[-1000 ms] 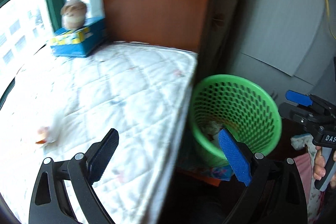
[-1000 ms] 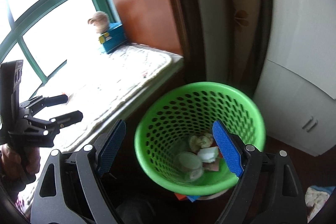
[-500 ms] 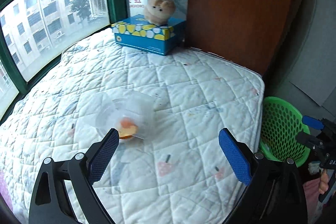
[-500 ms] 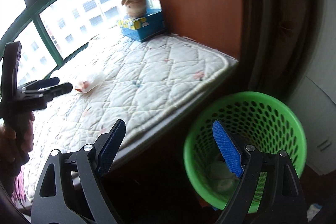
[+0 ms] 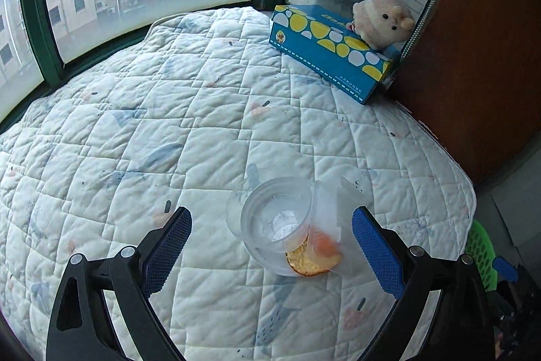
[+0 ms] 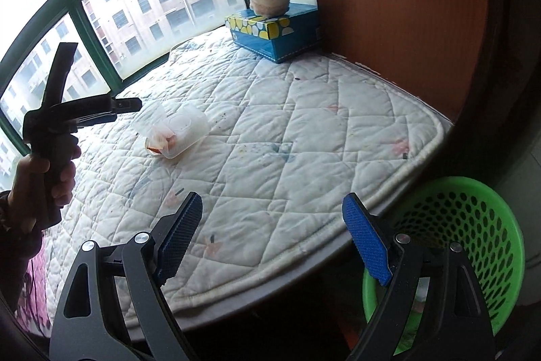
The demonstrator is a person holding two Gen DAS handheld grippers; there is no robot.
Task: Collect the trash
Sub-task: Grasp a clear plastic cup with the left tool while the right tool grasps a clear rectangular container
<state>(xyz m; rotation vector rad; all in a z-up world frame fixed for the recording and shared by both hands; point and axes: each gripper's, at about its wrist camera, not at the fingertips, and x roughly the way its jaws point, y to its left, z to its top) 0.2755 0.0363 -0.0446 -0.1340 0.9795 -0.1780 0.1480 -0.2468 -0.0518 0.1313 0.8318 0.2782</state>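
Clear plastic cups (image 5: 287, 222) with orange food scraps lie on their side on the white quilted mat (image 5: 169, 131). They also show in the right wrist view (image 6: 172, 132). My left gripper (image 5: 270, 246) is open and empty, with the cups between its fingers. It also shows in the right wrist view (image 6: 125, 105), just left of the cups. My right gripper (image 6: 270, 239) is open and empty, above the mat's front edge. The green mesh basket (image 6: 480, 225) stands on the floor at the right, below the mat; a sliver shows in the left wrist view (image 5: 480, 256).
A blue and yellow tissue box (image 5: 334, 56) with a plush toy (image 5: 382, 19) on it stands at the mat's far corner, against a brown wooden panel (image 6: 389, 5). Green-framed windows (image 6: 101, 49) run behind the mat.
My left gripper swung from the basket over the mat and came down around the cups. My right gripper lifted away from above the basket towards the mat's edge.
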